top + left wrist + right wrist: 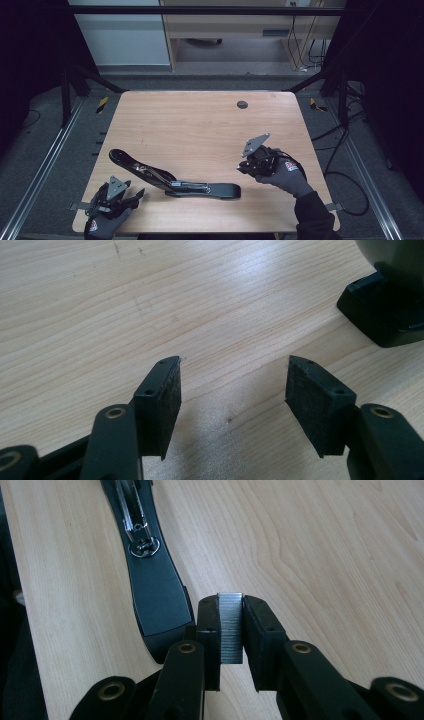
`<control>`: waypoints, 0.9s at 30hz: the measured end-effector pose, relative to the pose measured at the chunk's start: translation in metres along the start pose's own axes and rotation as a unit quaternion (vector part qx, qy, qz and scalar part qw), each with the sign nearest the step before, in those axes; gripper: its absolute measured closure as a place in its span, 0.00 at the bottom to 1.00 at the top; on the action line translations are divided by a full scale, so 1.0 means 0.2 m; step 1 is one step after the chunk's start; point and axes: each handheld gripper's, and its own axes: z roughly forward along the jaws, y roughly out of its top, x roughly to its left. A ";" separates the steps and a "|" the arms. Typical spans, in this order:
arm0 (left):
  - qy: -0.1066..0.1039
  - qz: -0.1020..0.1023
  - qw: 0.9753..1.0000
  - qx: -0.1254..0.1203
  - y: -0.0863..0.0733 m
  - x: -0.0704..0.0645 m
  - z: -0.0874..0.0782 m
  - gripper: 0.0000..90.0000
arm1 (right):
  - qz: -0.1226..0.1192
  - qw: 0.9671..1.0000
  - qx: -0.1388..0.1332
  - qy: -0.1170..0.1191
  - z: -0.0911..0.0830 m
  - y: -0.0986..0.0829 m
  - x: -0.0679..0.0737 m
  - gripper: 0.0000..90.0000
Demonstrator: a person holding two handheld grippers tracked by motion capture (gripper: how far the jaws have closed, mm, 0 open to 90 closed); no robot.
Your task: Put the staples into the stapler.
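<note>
A black stapler (172, 177) lies swung open on the wooden table (200, 125), its top arm reaching to the back left and its base pointing right. My right gripper (245, 167) hovers just right of the base's end, shut on a silver strip of staples (230, 627). The stapler base (155, 590) with its metal channel runs up the left of the right gripper view. My left gripper (132, 196) rests at the table's front left corner, open, nothing between its fingers. In the left gripper view its pads (170, 395) stand wide apart over bare wood, with part of the stapler (387, 300) at top right.
A round cable hole (242, 104) sits near the table's far edge. Metal frame rails run along both sides of the table. A cabinet and a desk with hanging cables stand beyond the far edge.
</note>
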 end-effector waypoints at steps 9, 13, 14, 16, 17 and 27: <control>-0.001 -0.002 1.000 -0.002 0.00 0.00 0.00 0.43 | -0.027 0.999 0.014 0.025 0.05 0.07 0.00 0.87; -0.001 -0.004 1.000 -0.002 0.00 0.00 0.00 0.43 | -0.034 0.999 0.014 0.035 0.07 0.10 0.01 0.87; -0.001 -0.004 1.000 -0.003 0.00 0.00 0.00 0.43 | -0.034 0.999 0.015 0.036 0.07 0.10 0.02 0.87; -0.001 -0.004 1.000 -0.002 0.00 0.00 0.00 0.43 | -0.043 0.998 0.015 0.040 0.08 0.12 0.02 0.87; -0.001 -0.004 1.000 -0.002 0.00 0.00 0.00 0.43 | -0.045 0.998 0.013 0.043 0.09 0.12 0.02 0.87; -0.002 -0.008 1.000 -0.004 0.00 0.01 0.00 0.43 | -0.062 0.997 0.019 0.048 0.11 0.17 0.04 0.87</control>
